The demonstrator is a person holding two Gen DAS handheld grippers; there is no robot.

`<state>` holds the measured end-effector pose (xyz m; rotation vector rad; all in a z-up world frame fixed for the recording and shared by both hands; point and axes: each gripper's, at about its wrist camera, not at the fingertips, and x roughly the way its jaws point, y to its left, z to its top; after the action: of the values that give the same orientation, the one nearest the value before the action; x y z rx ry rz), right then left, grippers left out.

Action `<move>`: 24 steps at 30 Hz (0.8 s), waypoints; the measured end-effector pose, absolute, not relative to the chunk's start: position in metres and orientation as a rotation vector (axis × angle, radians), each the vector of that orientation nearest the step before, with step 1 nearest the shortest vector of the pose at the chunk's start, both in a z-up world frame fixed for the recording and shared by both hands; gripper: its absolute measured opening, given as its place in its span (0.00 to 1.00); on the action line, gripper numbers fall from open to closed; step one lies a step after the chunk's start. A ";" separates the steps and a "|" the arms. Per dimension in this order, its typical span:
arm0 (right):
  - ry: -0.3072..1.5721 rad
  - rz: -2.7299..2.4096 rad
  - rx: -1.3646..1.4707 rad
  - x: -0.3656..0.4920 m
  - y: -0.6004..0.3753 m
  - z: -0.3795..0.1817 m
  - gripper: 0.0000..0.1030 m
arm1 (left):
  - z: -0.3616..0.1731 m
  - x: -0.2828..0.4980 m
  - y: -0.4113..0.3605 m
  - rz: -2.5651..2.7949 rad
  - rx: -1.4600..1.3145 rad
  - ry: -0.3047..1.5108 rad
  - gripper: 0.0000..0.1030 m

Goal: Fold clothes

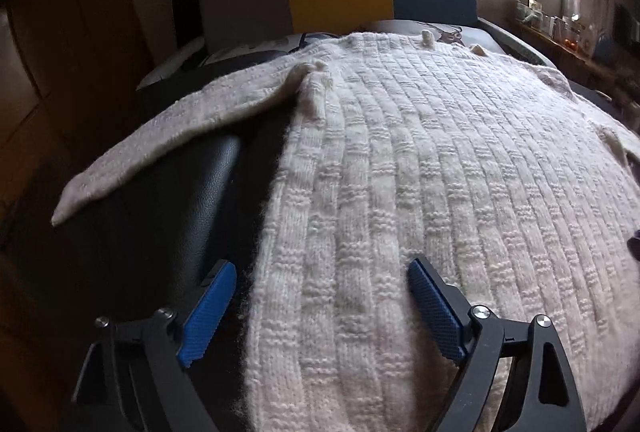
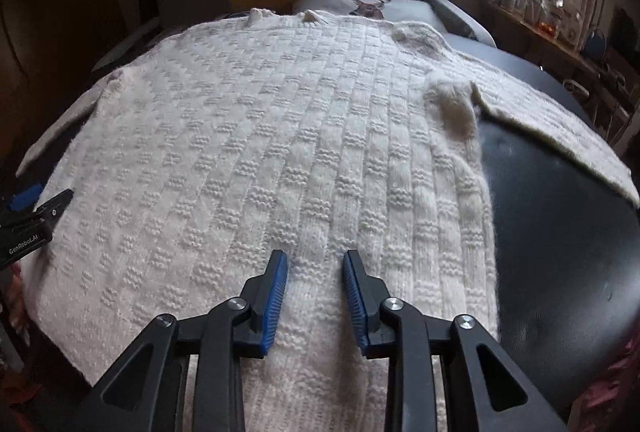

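One cream knitted sweater [image 1: 400, 160] lies flat on a dark leather bed [image 2: 560, 232], its two sleeves spread out sideways. Two grippers sit above its near hem: the left gripper [image 1: 320, 308] has wide-open jaws, the right gripper [image 2: 316, 296] has jaws open and empty.
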<state>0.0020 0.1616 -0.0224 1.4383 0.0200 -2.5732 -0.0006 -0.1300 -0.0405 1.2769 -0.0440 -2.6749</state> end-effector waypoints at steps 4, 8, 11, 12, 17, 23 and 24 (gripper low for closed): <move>0.008 -2.573 1.448 0.001 0.163 -0.024 0.28 | -0.042 0.000 -0.130 -2.667 1.254 -0.021 0.89; 0.028 -2.589 1.472 -0.004 0.155 -0.016 0.30 | -0.046 0.000 -0.140 -2.660 1.257 0.077 0.95; 0.042 -2.601 1.490 -0.008 0.150 -0.010 0.30 | -0.048 0.000 -0.144 -2.671 1.269 0.101 0.98; 0.047 -2.605 1.495 -0.009 0.148 -0.008 0.30 | -0.048 0.000 -0.145 -2.676 1.268 0.107 0.98; 0.047 -2.576 1.343 -0.042 0.105 0.020 0.30 | -0.051 0.000 -0.147 -2.689 1.261 0.130 0.99; 0.238 -2.474 1.205 -0.112 0.031 0.026 0.30 | -0.051 0.001 -0.147 -2.700 1.259 0.138 1.00; 0.273 -2.454 1.190 -0.127 0.018 0.025 0.27 | -0.051 0.001 -0.147 -2.702 1.258 0.140 1.00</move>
<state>-0.1268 0.0176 0.0246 1.1905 0.2731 -2.4543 0.0013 -0.1472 -0.0515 1.2580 0.1398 -2.7015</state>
